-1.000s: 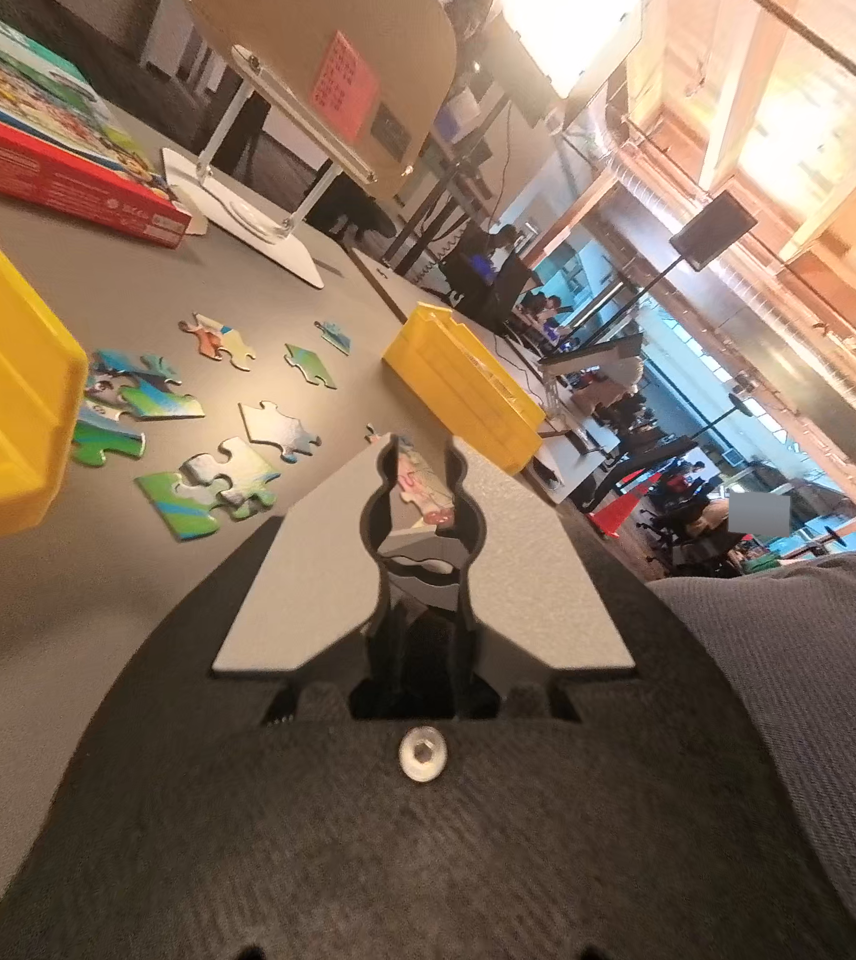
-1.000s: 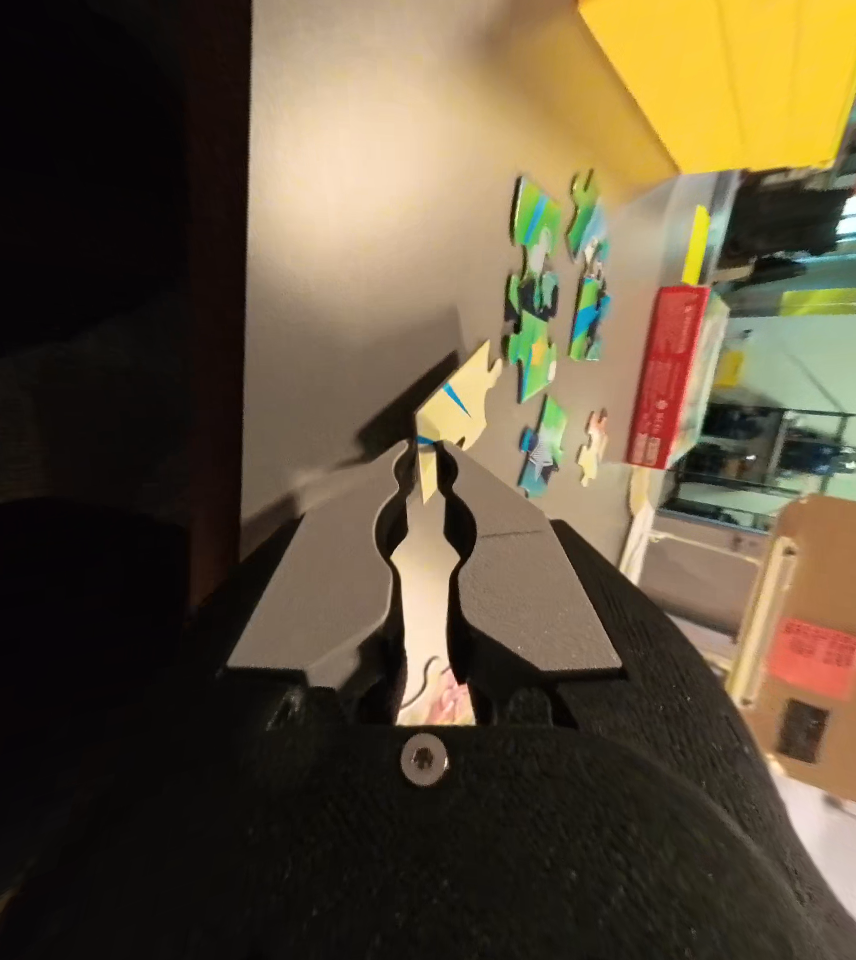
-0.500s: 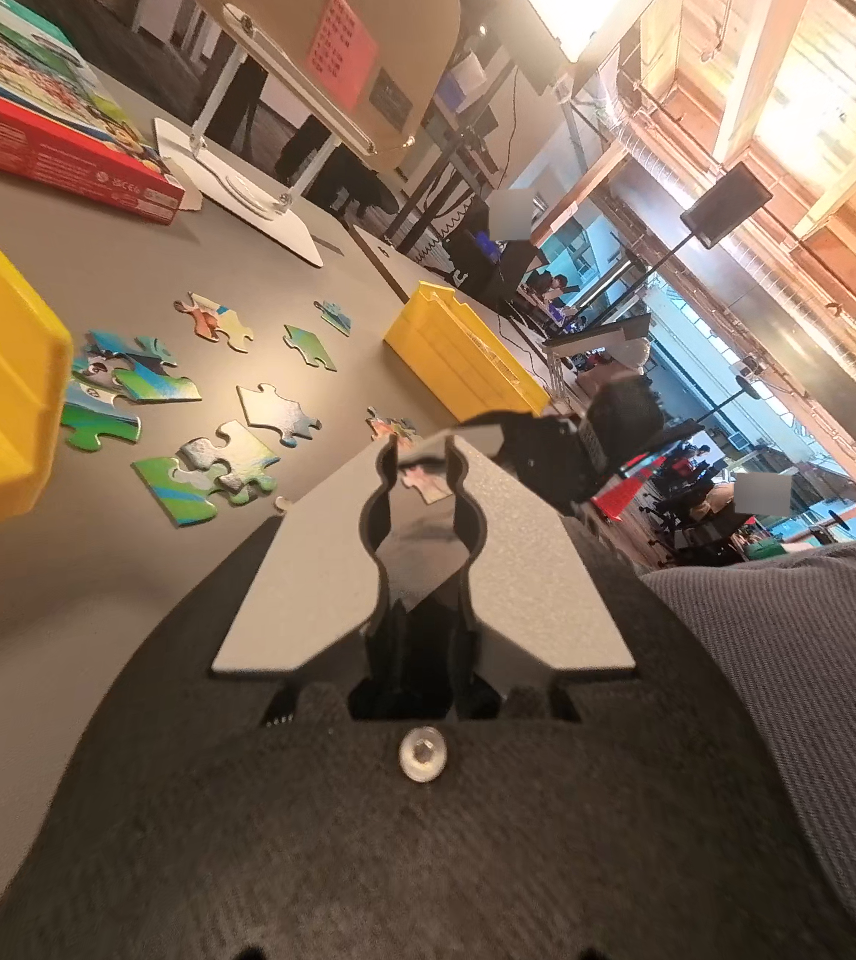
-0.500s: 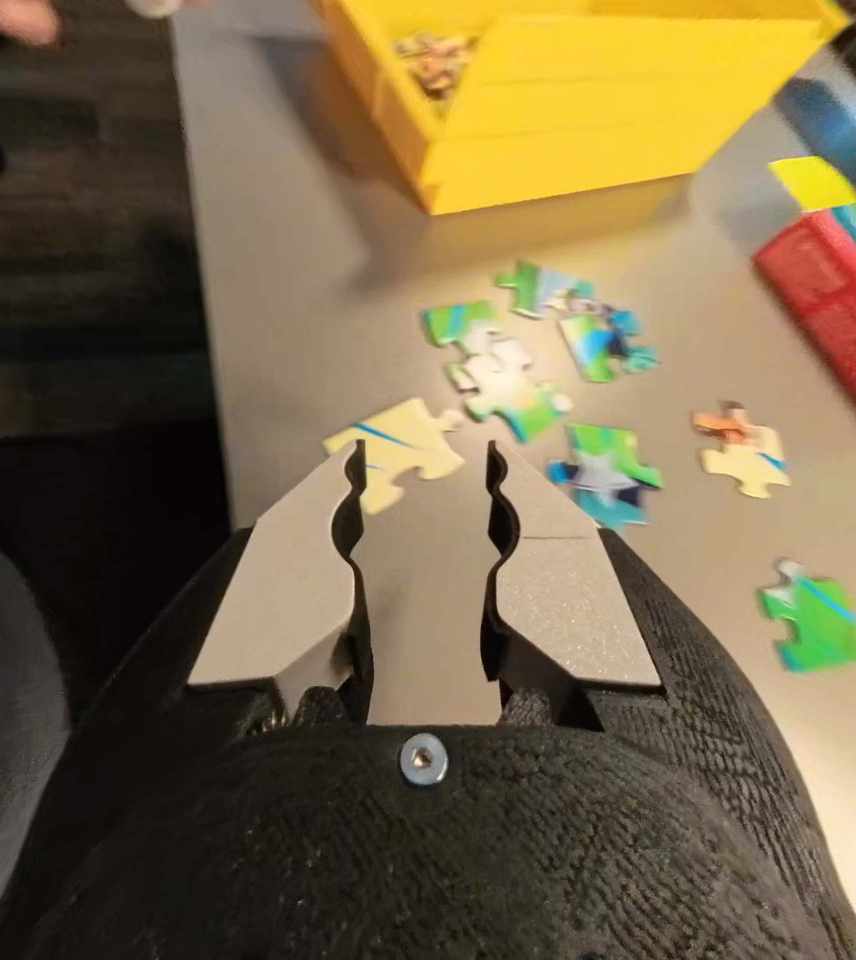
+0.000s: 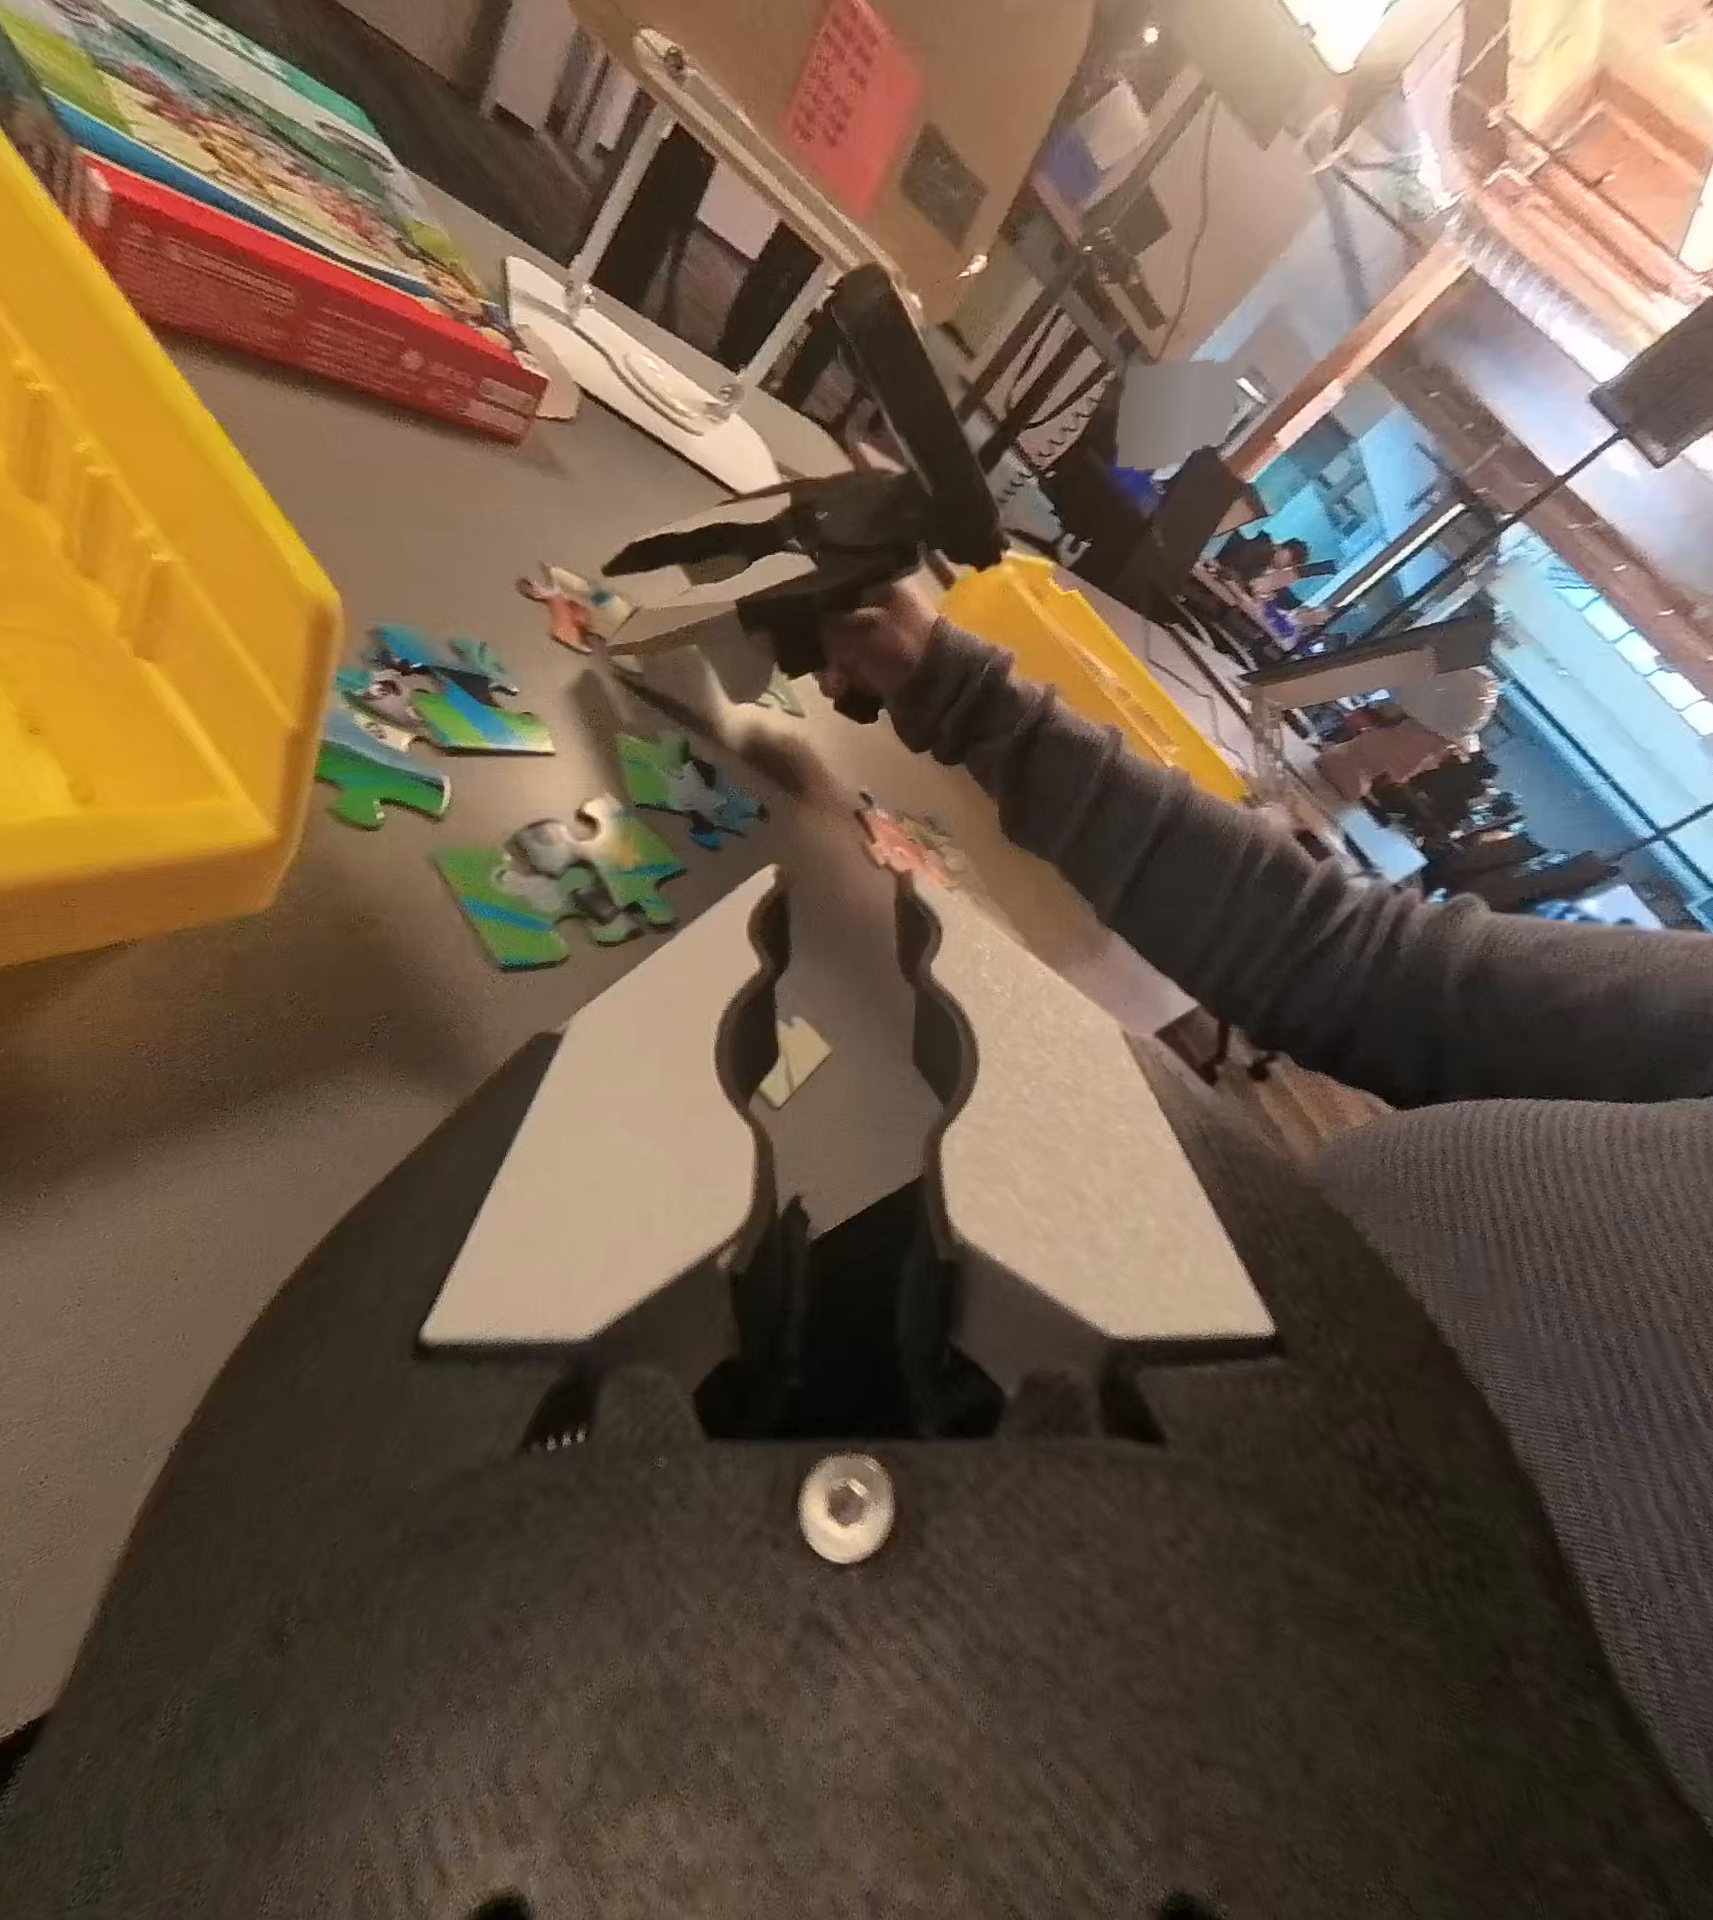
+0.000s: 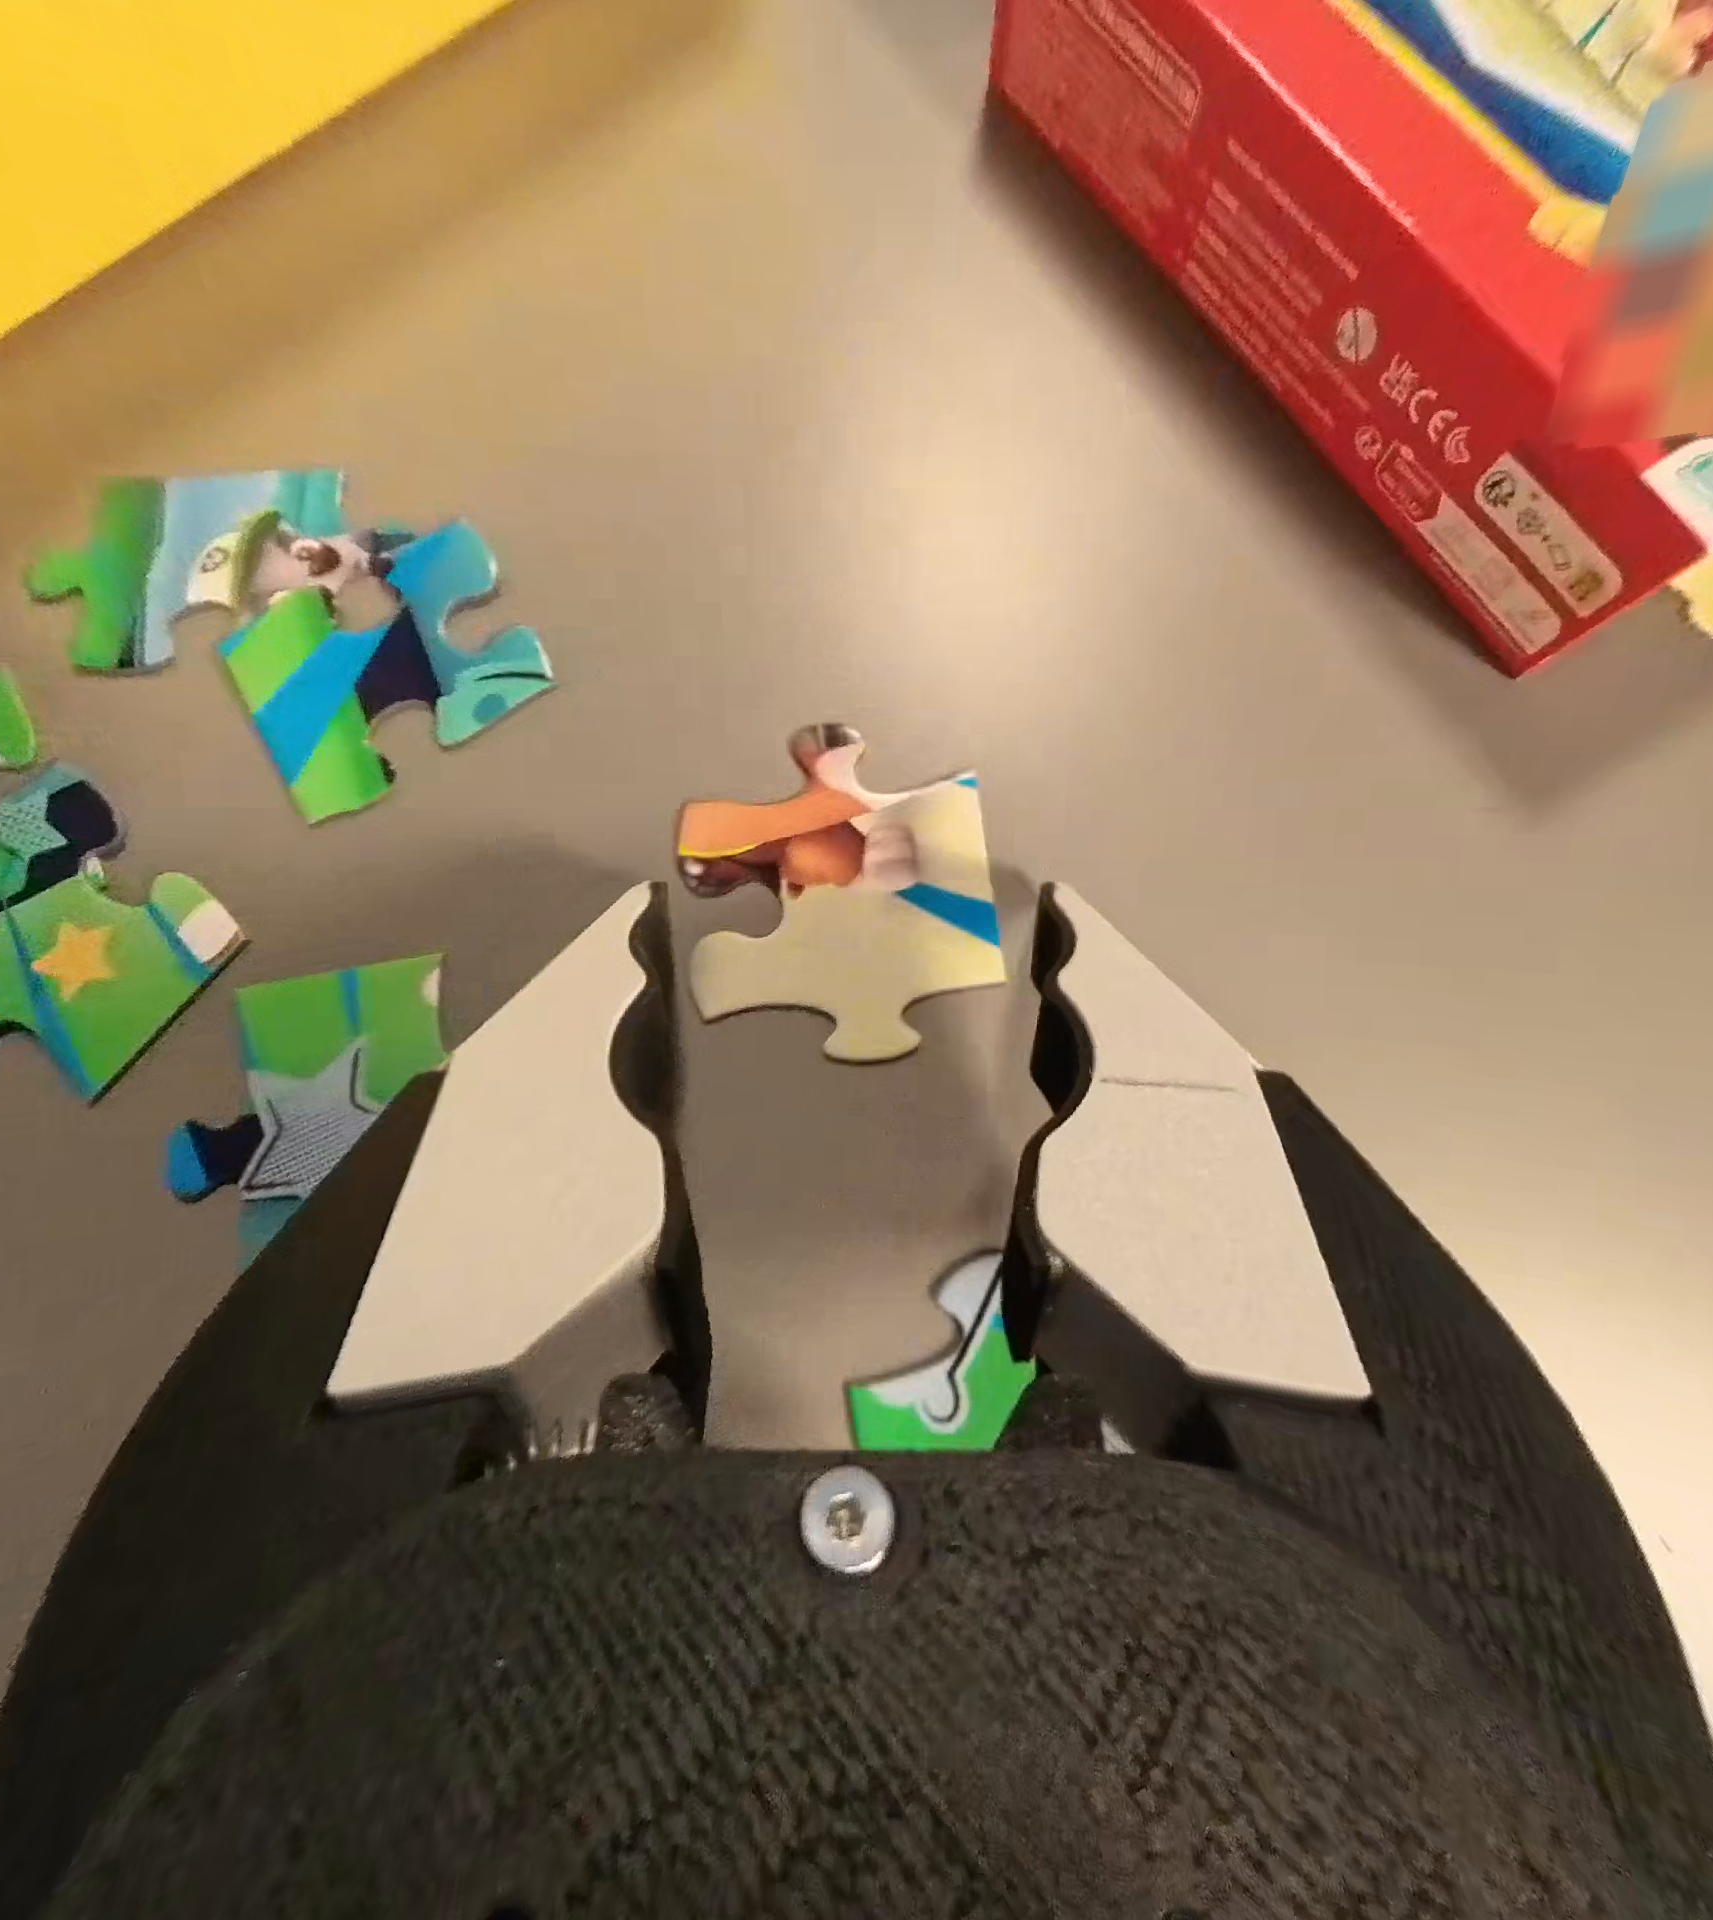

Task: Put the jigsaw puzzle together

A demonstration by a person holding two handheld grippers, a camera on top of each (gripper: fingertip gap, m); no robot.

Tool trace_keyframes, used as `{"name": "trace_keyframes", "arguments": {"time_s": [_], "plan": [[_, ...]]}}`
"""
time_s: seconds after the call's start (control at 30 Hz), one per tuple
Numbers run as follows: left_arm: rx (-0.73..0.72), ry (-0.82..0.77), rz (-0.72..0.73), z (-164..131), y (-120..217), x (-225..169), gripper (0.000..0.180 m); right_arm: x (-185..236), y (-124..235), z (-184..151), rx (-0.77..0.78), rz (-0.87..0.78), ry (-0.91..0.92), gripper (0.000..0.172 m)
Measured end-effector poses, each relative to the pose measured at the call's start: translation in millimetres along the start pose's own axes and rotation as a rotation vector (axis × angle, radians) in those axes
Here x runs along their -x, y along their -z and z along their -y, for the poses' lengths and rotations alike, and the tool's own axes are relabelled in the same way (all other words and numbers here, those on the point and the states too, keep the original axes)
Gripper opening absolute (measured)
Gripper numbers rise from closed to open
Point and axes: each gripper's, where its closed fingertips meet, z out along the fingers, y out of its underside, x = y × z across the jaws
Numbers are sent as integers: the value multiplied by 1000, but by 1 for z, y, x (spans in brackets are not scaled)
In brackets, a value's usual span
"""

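Right tool: the right tool (image 6: 847,894) is held wide open above the counter (image 6: 1195,831), with nothing in its grasp.
Piece at the right tool: a puzzle piece with orange, pale yellow and a blue stripe (image 6: 847,904) lies flat on the counter between the two fingertips; a gap is seen on both sides, so neither pad is pressed on it.
Left tool: the left tool (image 5: 836,883) is seen narrowly parted and empty; only counter shows between its fingers, with a pale yellow piece (image 5: 792,1060) lying on the counter under the gap.
Surroundings, right view: green and blue puzzle pieces (image 6: 343,644) lie at 10 o'clock of the right tool, a red puzzle box (image 6: 1351,281) at 1 o'clock, and a yellow bin (image 6: 104,125) at 11 o'clock. A further green piece (image 6: 945,1361) is partly hidden near the base of the right finger.
Surroundings, left view: a second yellow bin (image 5: 1091,665) stands at 1 o'clock of the left tool.
Risk, flat piece: it is judged that the thin piece may be slid along the counter rather than gripped, since it lies flat and little edge is offered to the pads.
Risk, blur: the right view is slightly blurred, so the height above the piece cannot be told.
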Motion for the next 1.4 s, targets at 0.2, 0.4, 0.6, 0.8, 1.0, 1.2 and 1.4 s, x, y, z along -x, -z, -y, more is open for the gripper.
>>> {"name": "trace_keyframes", "arguments": {"time_s": [0.2,0.4,0.6,0.8,1.0,1.2,1.4], "plan": [[16,-34,90,0,3,15,19,1,-3,-4,134,36,122,46],[87,-95,38,-5,-23,3,18,7,2,-5,154,47,210,0],[167,-146,-14,-20,-49,-8,19,11,15,-24,129,20,222,0],[188,-140,-40,-24,-57,-11,19,-50,40,-20,86,-202,125,5],[180,-140,-23,-27,-53,-8,19,-121,35,-3,35,-244,-189,23],[173,-115,0,-28,-48,2,19,-148,6,14,87,-260,-159,37],[159,-89,22,-28,-43,13,19,-141,-4,11,140,-169,-134,28]]}}
